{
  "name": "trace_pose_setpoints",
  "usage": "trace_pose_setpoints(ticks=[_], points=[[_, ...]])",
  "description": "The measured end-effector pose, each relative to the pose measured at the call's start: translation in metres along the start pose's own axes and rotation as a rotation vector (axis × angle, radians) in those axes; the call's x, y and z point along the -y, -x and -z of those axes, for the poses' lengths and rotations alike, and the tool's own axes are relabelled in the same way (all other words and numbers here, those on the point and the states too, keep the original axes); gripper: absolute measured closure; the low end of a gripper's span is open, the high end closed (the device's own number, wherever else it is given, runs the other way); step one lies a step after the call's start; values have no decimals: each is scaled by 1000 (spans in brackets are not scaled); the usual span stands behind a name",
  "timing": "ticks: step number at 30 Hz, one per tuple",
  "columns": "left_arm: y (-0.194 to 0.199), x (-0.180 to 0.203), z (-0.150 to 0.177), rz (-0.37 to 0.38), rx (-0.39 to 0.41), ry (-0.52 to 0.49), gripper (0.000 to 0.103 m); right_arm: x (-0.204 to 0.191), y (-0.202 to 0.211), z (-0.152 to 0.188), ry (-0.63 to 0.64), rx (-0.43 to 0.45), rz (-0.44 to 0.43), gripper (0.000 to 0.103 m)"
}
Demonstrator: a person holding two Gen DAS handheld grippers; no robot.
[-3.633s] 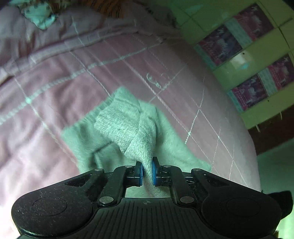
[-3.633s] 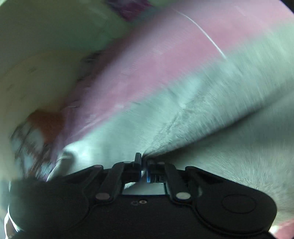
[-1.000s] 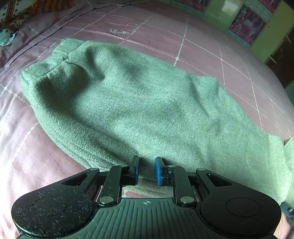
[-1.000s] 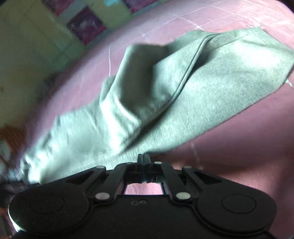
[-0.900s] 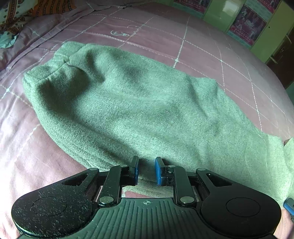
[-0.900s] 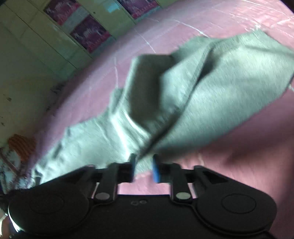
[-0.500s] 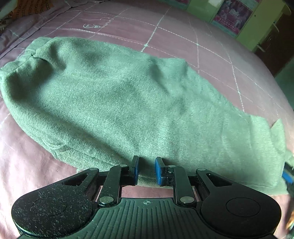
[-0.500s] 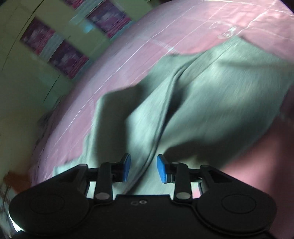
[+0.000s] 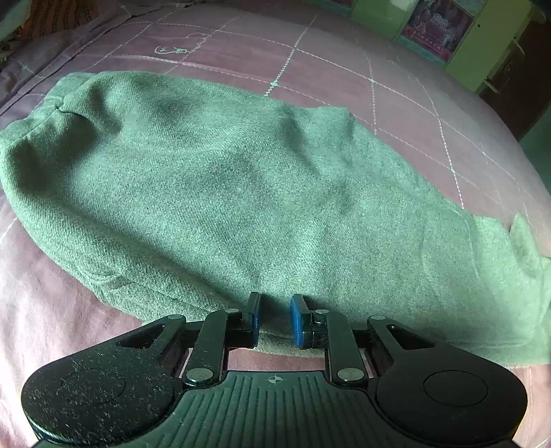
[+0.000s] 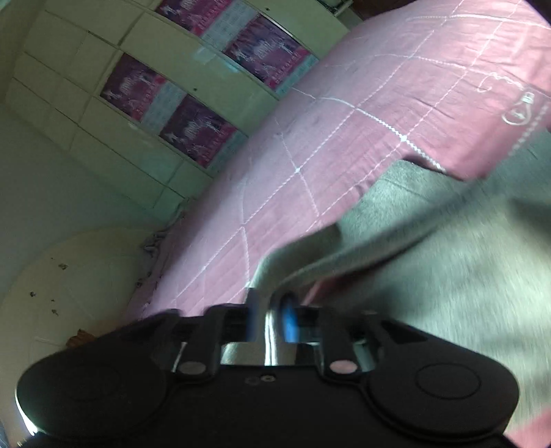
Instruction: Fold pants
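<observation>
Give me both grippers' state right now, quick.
Left gripper: open, holding nothing, pads either side of the green pants' near edge.
Right gripper: blurred; pants fabric sits between its pads, grip cannot be told.

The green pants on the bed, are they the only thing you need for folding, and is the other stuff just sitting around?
For the folding:
green pants
left gripper, open at the near edge of the pants
right gripper, blurred, fabric edge between its fingers

Just there:
pink bedspread, under the pants
posters on the cupboard doors
patterned cloth in the far corner
</observation>
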State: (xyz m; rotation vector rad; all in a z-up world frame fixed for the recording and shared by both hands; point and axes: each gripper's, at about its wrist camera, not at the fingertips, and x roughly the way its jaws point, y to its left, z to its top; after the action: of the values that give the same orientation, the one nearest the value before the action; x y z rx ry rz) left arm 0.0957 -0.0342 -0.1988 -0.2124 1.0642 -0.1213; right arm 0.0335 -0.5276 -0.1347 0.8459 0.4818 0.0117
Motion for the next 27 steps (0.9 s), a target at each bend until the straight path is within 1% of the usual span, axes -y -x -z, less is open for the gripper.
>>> trace_pose_setpoints(ticks=[3, 4, 6, 7, 9, 11, 12, 13, 14, 15, 16, 18, 19, 20, 21, 23, 24, 26, 27], points=[[0, -2, 0, 5, 0, 10, 84, 6, -24, -17, 3, -7, 98, 78], [0, -2, 0, 4, 0, 11, 84, 8, -31, -20, -3, -12, 133, 86], [0, -1, 0, 1, -1, 6, 84, 0, -30, -19, 43, -1, 197, 96], [0, 0, 0, 0, -1, 0, 84, -11, -25, -19, 108, 23, 230, 97], [0, 0, 0, 2, 0, -12, 84, -36, 2, -18, 236, 105, 242, 97], [0, -1, 0, 10, 2, -13, 84, -58, 38, -17, 335, 200, 218, 97], [1, -2, 0, 14, 2, -8, 84, -65, 58, -13, 371, 234, 206, 97], [1, -3, 1, 17, 2, -6, 84, -68, 74, -7, 391, 243, 197, 97], [0, -3, 1, 18, 3, -7, 84, -66, 86, 1, 408, 230, 210, 97], [0, -3, 1, 16, 4, -10, 84, -57, 92, 12, 412, 197, 242, 97], [0, -2, 1, 14, 5, -15, 84, -42, 93, 22, 397, 149, 282, 97], [0, -1, 2, 9, 7, -24, 84, 0, 93, 40, 296, 54, 376, 97], [-1, -1, 1, 8, 7, -26, 84, 16, 94, 48, 254, 26, 404, 97], [-1, -1, 1, 6, 7, -27, 84, 24, 96, 55, 246, 13, 425, 97], [-1, 0, 1, 3, 7, -28, 84, 27, 97, 59, 241, 7, 424, 97], [-1, 1, 0, -4, 7, -30, 84, 34, 99, 57, 165, 2, 382, 87], [-1, 1, 0, -7, 7, -29, 84, 37, 102, 52, 121, 18, 368, 79], [-1, 1, 0, -9, 10, -28, 84, 42, 108, 39, 48, 63, 362, 78], [-1, 2, 1, -10, 12, -30, 84, 47, 111, 33, 12, 76, 364, 75]])
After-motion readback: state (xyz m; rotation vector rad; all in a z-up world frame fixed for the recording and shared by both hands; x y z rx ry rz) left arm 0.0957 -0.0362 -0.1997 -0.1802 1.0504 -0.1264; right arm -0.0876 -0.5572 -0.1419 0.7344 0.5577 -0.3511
